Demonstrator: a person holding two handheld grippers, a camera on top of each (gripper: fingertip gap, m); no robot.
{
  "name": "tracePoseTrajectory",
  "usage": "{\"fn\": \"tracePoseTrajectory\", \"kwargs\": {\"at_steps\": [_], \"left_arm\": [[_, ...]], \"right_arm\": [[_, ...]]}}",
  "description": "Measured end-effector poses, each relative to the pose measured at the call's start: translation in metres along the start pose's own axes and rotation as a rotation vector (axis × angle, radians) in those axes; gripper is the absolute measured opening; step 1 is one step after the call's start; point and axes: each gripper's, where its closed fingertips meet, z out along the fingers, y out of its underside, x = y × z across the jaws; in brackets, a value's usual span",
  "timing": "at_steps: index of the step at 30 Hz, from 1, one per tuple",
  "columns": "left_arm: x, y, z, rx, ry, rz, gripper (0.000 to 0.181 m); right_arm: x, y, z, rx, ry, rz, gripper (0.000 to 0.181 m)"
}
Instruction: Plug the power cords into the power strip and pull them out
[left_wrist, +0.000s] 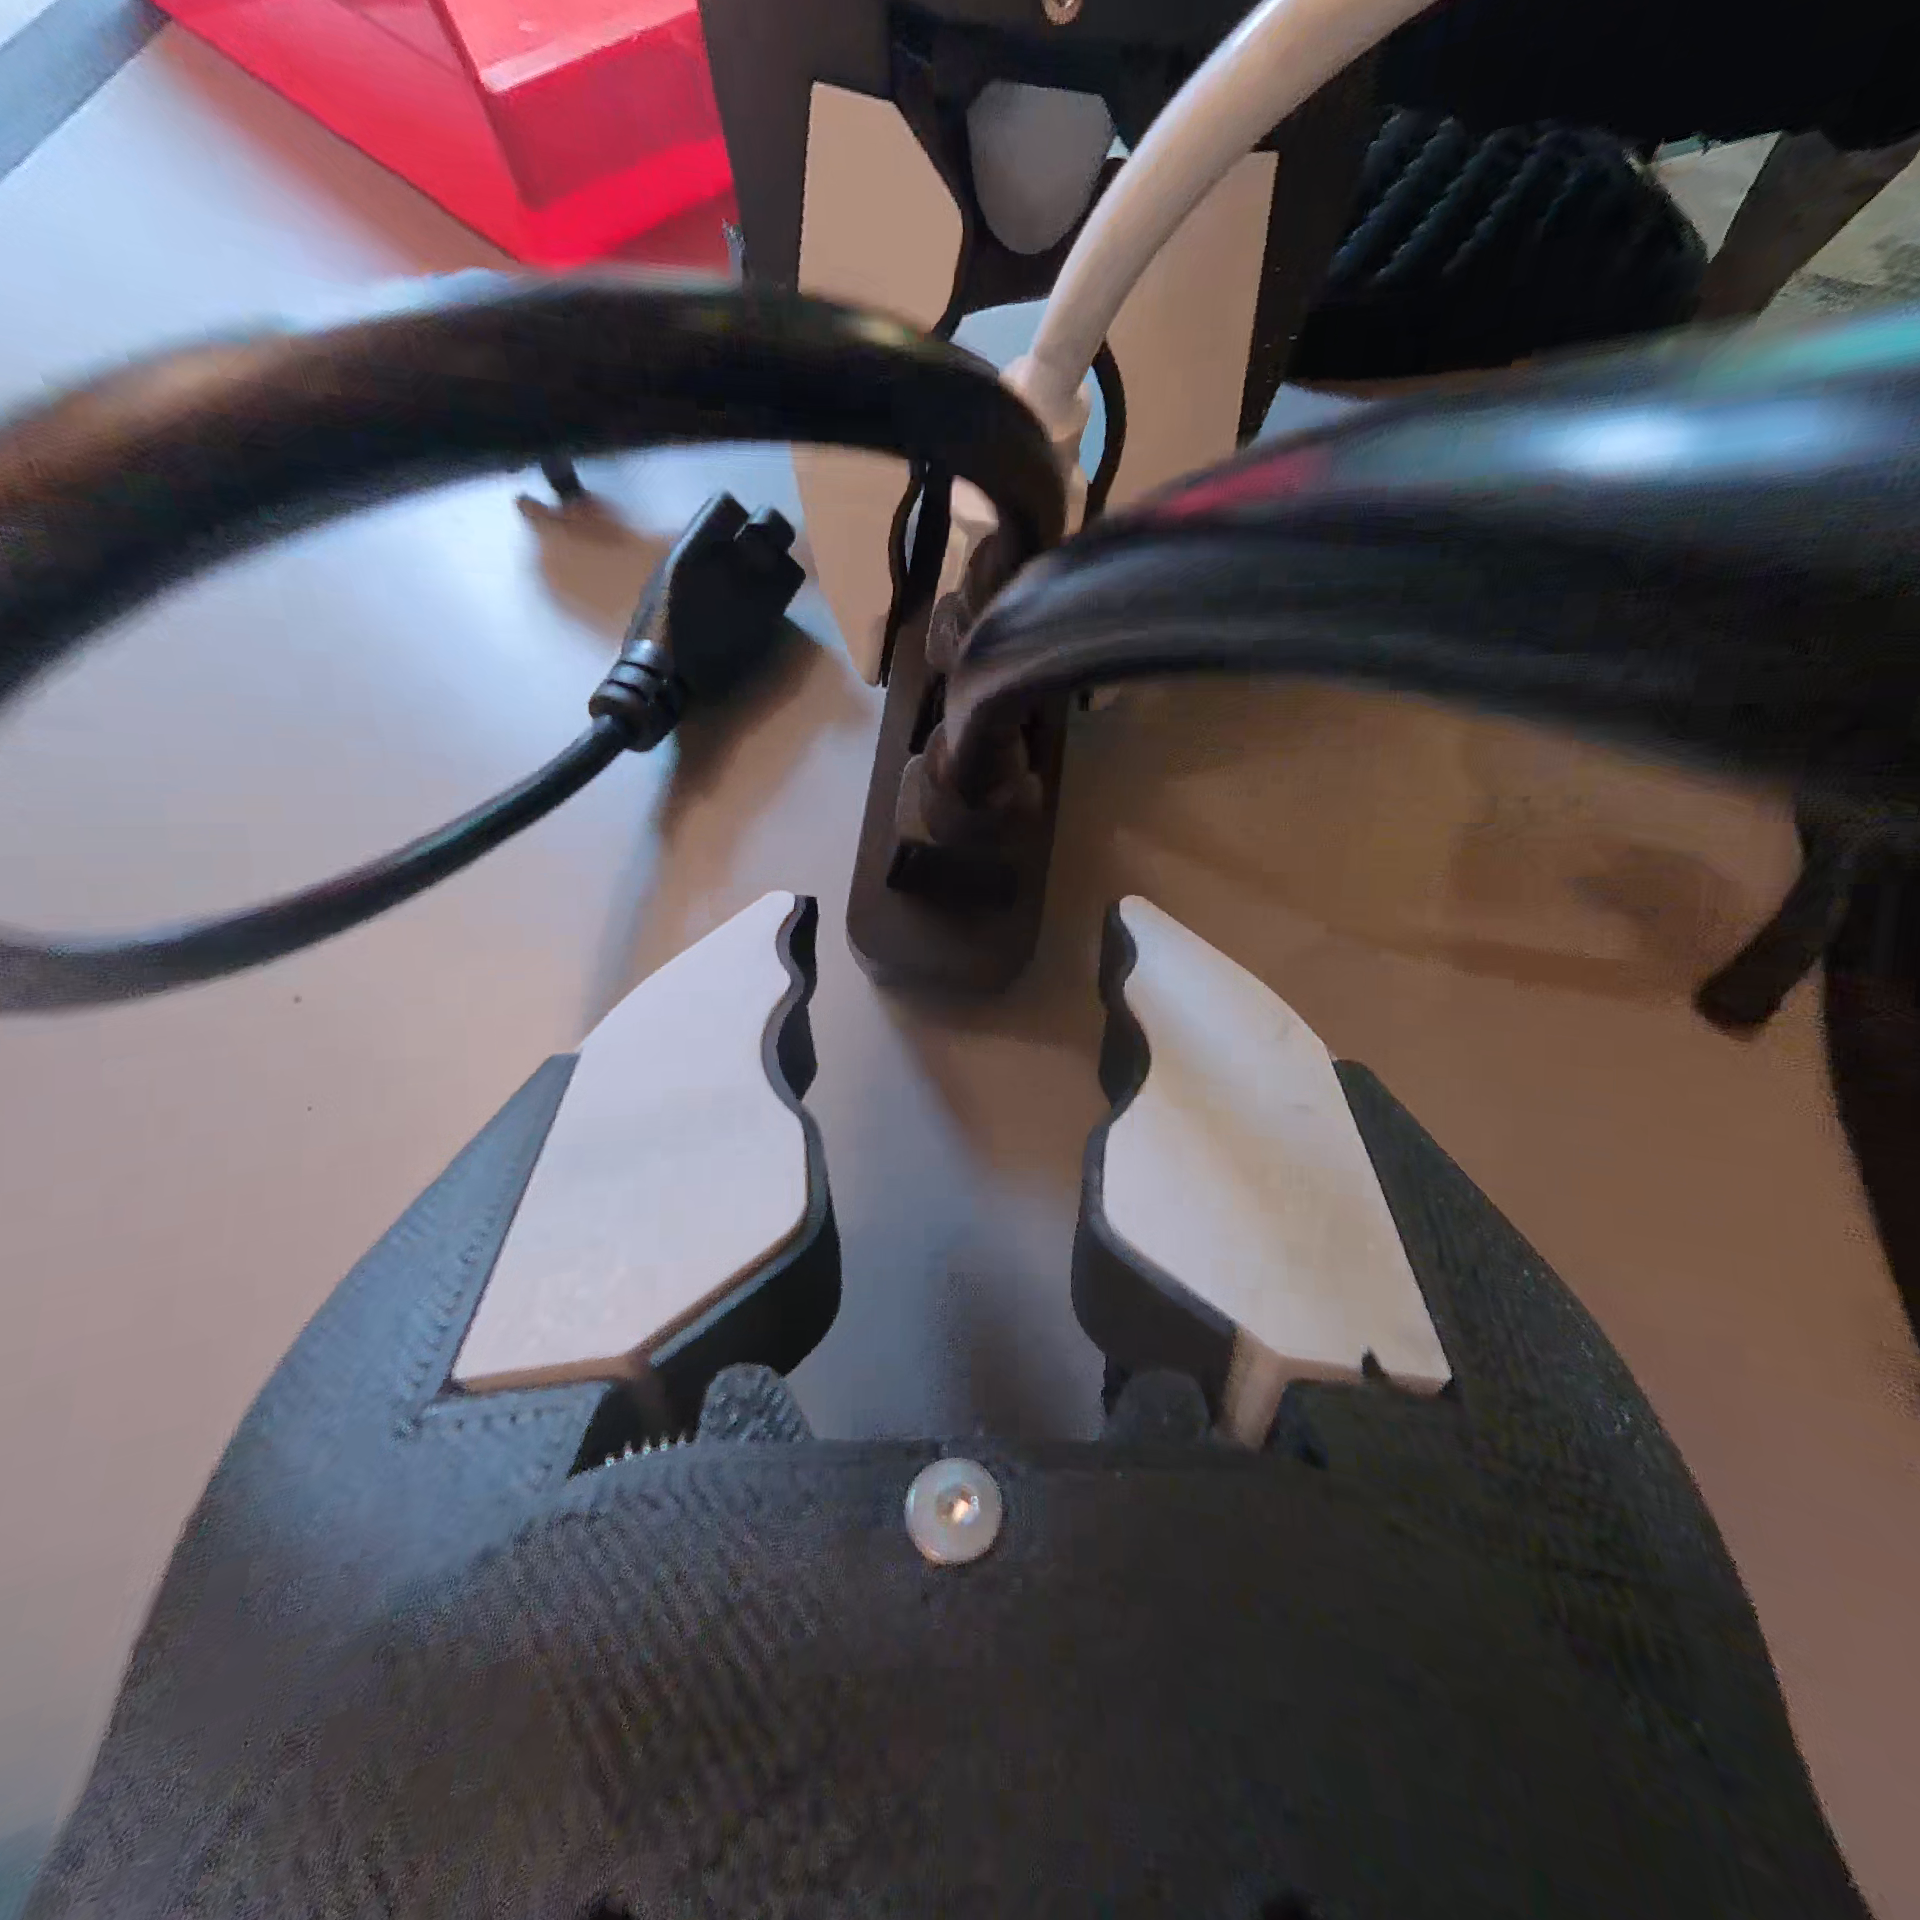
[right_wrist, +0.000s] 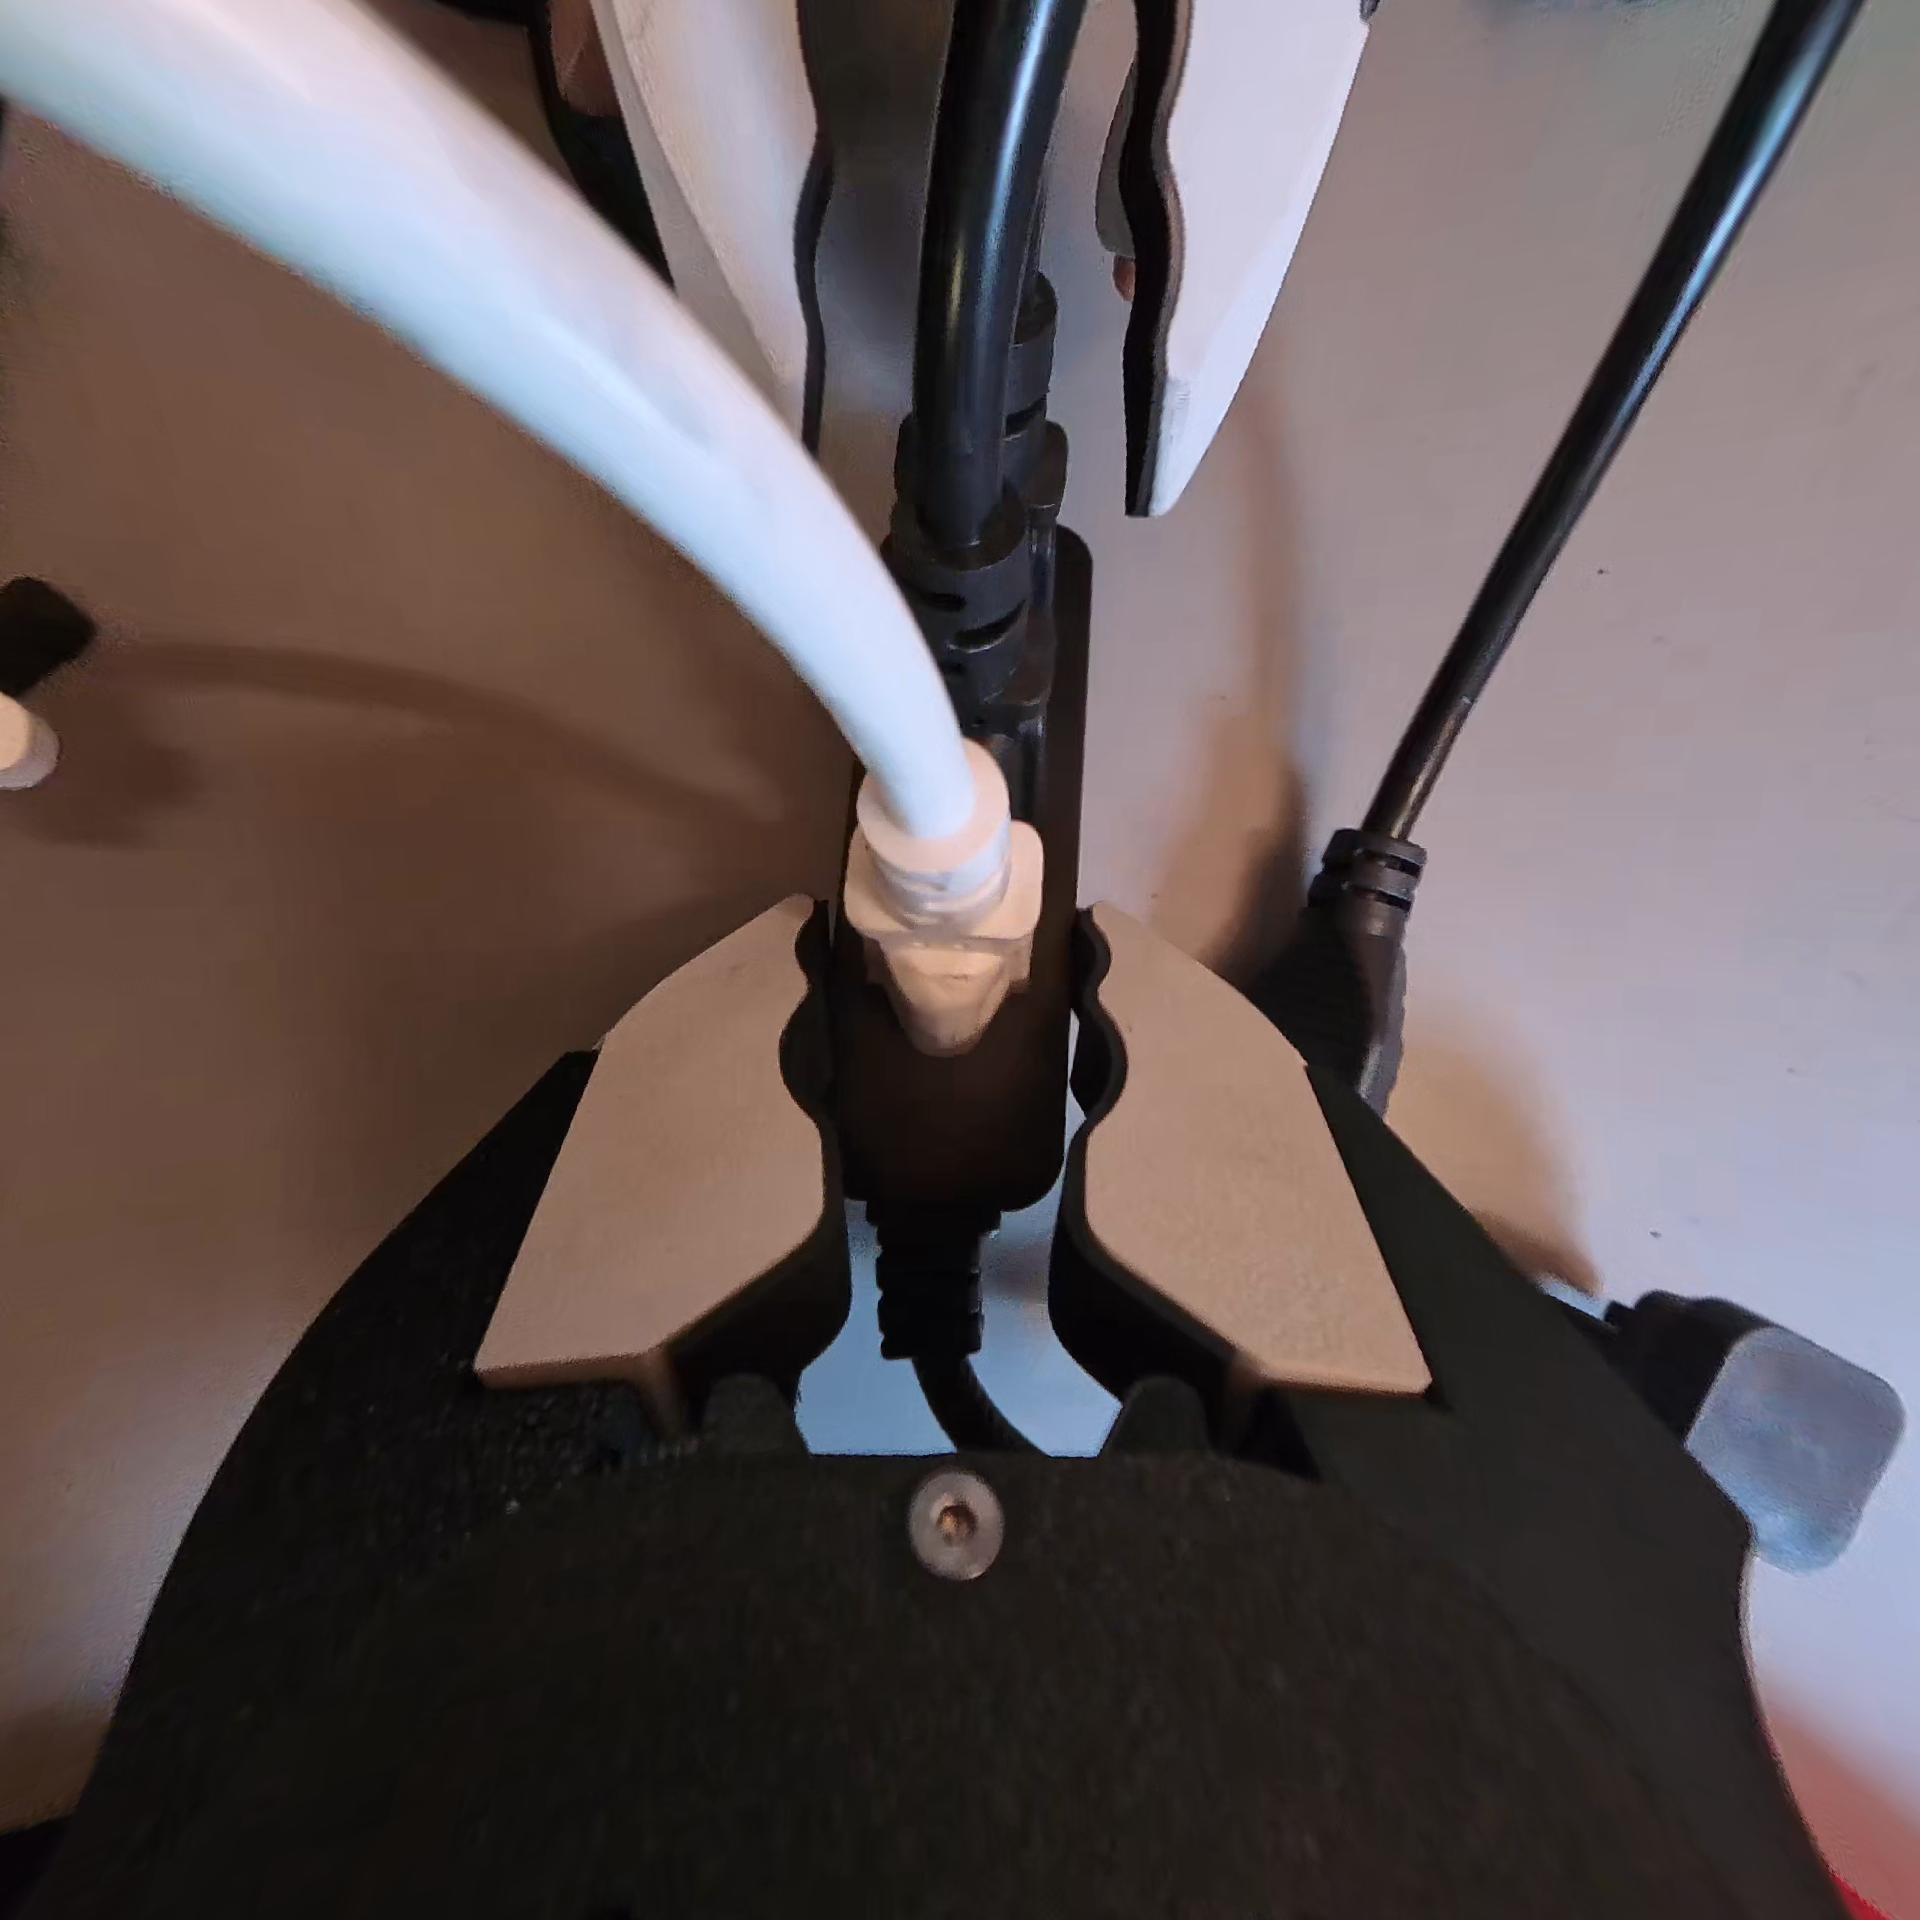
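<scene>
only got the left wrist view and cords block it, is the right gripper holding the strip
observer: yes, the right gripper is closed on the strip, at the end where the strip's own cord exits.
operator: which plug is nearest that end
observer: the white plug, seated in the strip. The black plugs sit beyond it.
operator: anything loose on its far side
observer: a dark block with a grey face lies on the table beside the gripper's right finger. I can't tell what it is.
</scene>
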Motion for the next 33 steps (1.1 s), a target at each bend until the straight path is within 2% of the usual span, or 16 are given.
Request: {"fn": "tracePoseTrajectory", "kwargs": {"at_steps": [5, 8, 11, 14, 17, 21, 27, 30, 33], "left_arm": [[-0.011, 0.005, -0.004, -0.019, -0.051, -0.017, 0.051], [-0.026, 0.005, -0.022, 0.007, -0.118, -0.053, 0.049], [-0.044, -0.003, -0.063, 0.111, -0.252, -0.098, 0.048], [-0.047, -0.020, -0.123, 0.310, -0.411, -0.134, 0.048], [-0.028, -0.024, -0.178, 0.468, -0.545, -0.147, 0.049], [0.007, 0.003, -0.213, 0.519, -0.642, -0.200, 0.052], [0.053, 0.054, -0.228, 0.469, -0.737, -0.312, 0.056], [0.061, 0.057, -0.242, 0.460, -0.741, -0.304, 0.057], [0.063, 0.051, -0.250, 0.446, -0.743, -0.286, 0.057]], "right_arm": [[0.007, -0.001, 0.008, 0.026, 0.085, 0.002, 0.049], [0.007, -0.005, -0.007, 0.094, 0.142, 0.054, 0.061], [0.003, 0.003, -0.039, 0.170, 0.234, 0.127, 0.065], [-0.002, 0.009, -0.086, 0.369, 0.376, 0.276, 0.066], [-0.017, 0.022, -0.140, 0.584, 0.533, 0.436, 0.066], [-0.052, 0.060, -0.182, 0.607, 0.728, 0.563, 0.070], [-0.112, 0.095, -0.207, 0.602, 0.897, 0.680, 0.069], [-0.118, 0.100, -0.213, 0.556, 0.943, 0.649, 0.071], [-0.122, 0.094, -0.220, 0.588, 0.963, 0.631, 0.071]]}}
